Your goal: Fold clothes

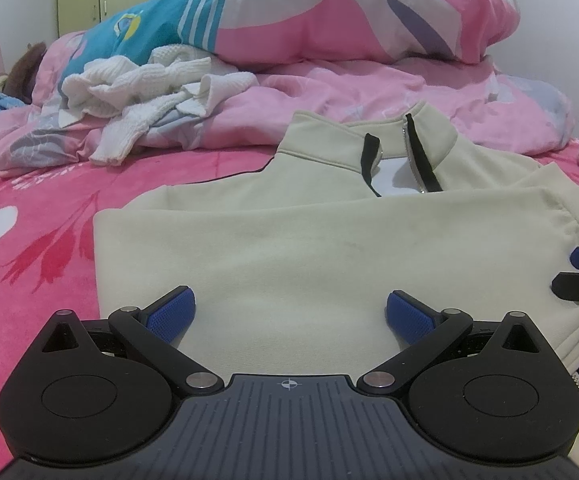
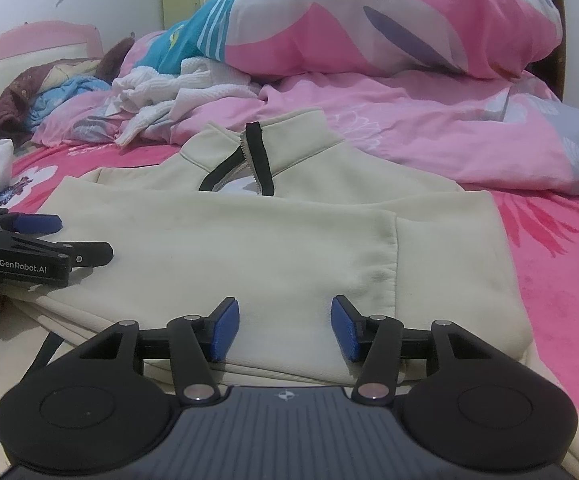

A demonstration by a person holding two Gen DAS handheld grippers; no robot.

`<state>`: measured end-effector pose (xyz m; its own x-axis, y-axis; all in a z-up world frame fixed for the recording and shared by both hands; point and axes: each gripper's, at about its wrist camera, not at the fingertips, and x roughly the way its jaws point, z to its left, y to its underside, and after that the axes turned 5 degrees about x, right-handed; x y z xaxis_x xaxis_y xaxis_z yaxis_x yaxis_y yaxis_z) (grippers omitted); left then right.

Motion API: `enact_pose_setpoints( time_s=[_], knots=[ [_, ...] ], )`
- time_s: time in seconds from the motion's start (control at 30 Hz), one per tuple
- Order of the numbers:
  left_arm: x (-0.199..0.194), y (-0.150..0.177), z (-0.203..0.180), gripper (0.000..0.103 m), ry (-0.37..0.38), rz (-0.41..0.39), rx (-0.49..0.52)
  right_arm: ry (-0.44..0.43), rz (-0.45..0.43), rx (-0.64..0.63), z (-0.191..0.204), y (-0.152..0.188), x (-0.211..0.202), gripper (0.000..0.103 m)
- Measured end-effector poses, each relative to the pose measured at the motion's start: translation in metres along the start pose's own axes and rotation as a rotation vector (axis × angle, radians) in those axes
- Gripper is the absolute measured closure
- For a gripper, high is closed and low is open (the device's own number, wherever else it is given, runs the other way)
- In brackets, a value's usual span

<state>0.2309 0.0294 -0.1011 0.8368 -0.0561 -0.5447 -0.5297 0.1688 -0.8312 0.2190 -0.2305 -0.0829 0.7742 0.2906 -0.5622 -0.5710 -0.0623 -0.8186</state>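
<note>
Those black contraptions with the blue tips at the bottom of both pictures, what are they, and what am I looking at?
They are hand-held grippers, one in each of a person's hands, each carrying a camera that looks out along its two fingers. One picture comes from the left gripper, the other from the right gripper. Both stand open and hold nothing; the blue parts are their gripping pads. Before them a partly folded cream zip-neck sweatshirt lies on a pink flowered bedsheet. Behind it are a crumpled white knitted garment, a rumpled pink quilt and a large pink, white and teal pillow.
</note>
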Motion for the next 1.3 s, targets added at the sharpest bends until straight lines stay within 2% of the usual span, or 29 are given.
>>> enact_pose_setpoints(
  time_s=[0.53,0.77,1.0,1.2,1.3],
  knots=[
    [-0.001,0.000,0.000,0.000,-0.007,-0.005,0.001,0.005,-0.002,-0.008,0.001,0.000,0.001,0.049],
    [0.002,-0.008,-0.006,0.000,-0.033,0.045,0.040,0.015,0.003,-0.022,0.003,0.000,0.001,0.049],
    [0.004,-0.007,-0.009,0.000,-0.047,0.049,0.058,0.027,0.006,-0.036,0.006,-0.001,0.001,0.048],
    [-0.010,-0.013,-0.010,0.000,-0.101,0.038,0.047,0.029,0.007,-0.035,0.007,0.000,0.001,0.047],
    [-0.015,-0.019,-0.004,0.000,-0.073,0.032,-0.028,0.028,0.006,-0.034,0.007,0.000,0.001,0.047]
  ],
)
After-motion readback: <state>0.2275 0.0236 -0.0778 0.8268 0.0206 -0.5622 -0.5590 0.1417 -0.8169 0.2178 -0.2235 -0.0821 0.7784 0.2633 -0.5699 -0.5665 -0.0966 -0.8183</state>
